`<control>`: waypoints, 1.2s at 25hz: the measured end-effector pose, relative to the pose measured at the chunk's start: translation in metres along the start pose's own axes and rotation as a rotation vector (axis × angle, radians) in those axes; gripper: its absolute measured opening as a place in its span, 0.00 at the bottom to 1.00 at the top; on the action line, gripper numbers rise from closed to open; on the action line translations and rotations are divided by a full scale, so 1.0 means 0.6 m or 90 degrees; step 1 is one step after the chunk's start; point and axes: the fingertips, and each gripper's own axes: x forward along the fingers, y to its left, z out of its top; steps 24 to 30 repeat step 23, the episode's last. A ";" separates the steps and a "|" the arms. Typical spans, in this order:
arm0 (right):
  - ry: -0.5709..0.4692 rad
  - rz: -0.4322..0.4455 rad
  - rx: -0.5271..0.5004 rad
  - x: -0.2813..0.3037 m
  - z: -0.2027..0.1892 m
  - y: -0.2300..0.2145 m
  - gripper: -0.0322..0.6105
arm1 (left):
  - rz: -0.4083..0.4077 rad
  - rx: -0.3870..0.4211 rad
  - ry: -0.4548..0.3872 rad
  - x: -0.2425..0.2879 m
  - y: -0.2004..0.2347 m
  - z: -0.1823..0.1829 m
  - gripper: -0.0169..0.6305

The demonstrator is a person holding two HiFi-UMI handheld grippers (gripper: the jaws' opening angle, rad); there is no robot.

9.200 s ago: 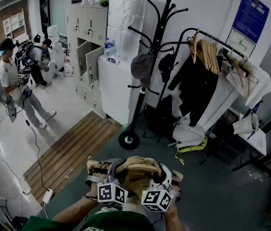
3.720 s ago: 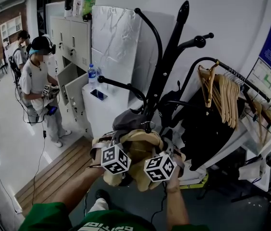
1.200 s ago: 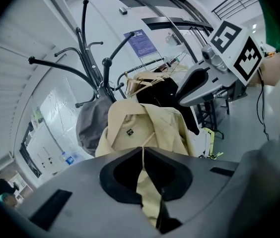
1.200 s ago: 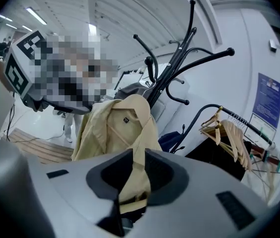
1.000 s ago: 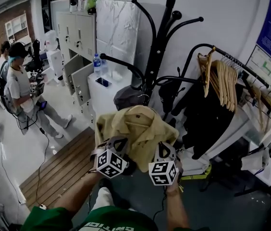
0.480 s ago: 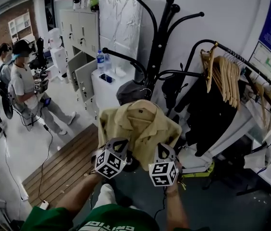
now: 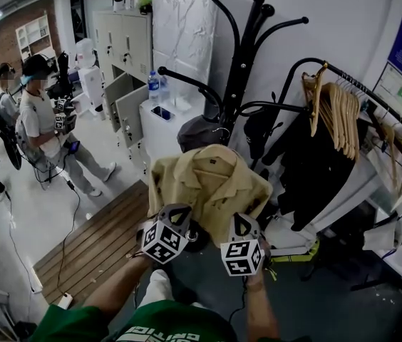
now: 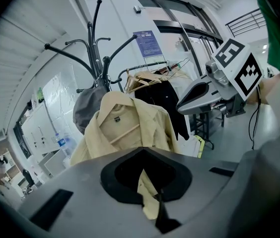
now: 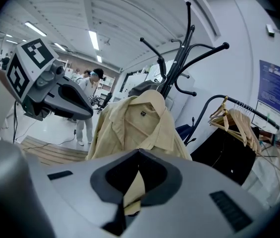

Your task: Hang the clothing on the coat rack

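My left gripper and right gripper are both clamped tight on the hem of the tan collared shirt. It hangs spread against the black metal coat rack, just in front of a grey cap, with a black hanging garment crowding its right. Seconds ago the shirt was bunched between my grippers.

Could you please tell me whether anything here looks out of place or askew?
Nothing looks spilled or damaged. The shirt on the rack does not hang straight: its hem is drawn forward, pinched in the shut left hand-held gripper and the shut right hand-held gripper. Locker doors behind stand open.
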 end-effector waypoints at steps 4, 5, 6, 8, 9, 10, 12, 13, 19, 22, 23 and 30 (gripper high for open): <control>0.001 0.000 -0.004 0.000 0.000 0.003 0.06 | 0.002 0.000 0.000 -0.003 0.002 -0.002 0.03; 0.002 0.000 -0.005 0.000 0.000 0.003 0.06 | 0.002 0.000 0.000 -0.003 0.002 -0.003 0.03; 0.002 0.000 -0.006 0.000 0.000 0.003 0.06 | 0.002 0.000 0.000 -0.003 0.002 -0.003 0.03; 0.003 0.001 -0.008 0.001 0.000 0.004 0.06 | 0.003 0.000 -0.001 -0.003 0.002 -0.003 0.03; 0.003 0.001 -0.009 0.001 0.000 0.004 0.06 | 0.003 0.000 -0.001 -0.003 0.003 -0.003 0.03; 0.003 0.001 -0.010 0.001 0.001 0.004 0.06 | 0.003 0.000 -0.002 -0.003 0.003 -0.003 0.03; 0.004 0.001 -0.012 0.002 0.001 0.004 0.06 | 0.003 0.000 -0.001 -0.003 0.004 -0.003 0.03; 0.004 0.001 -0.013 0.002 0.002 0.004 0.06 | 0.003 0.000 -0.001 -0.003 0.004 -0.004 0.03; 0.003 -0.001 -0.016 0.006 0.006 0.003 0.06 | 0.003 -0.001 0.002 -0.001 0.007 -0.007 0.03; 0.003 -0.003 -0.022 0.010 0.007 0.005 0.06 | 0.003 -0.003 0.000 0.000 0.008 -0.007 0.03; 0.003 -0.004 -0.024 0.011 0.007 0.005 0.06 | 0.002 -0.004 -0.001 0.001 0.008 -0.008 0.03; 0.003 -0.004 -0.024 0.011 0.007 0.005 0.06 | 0.002 -0.004 -0.001 0.001 0.008 -0.008 0.03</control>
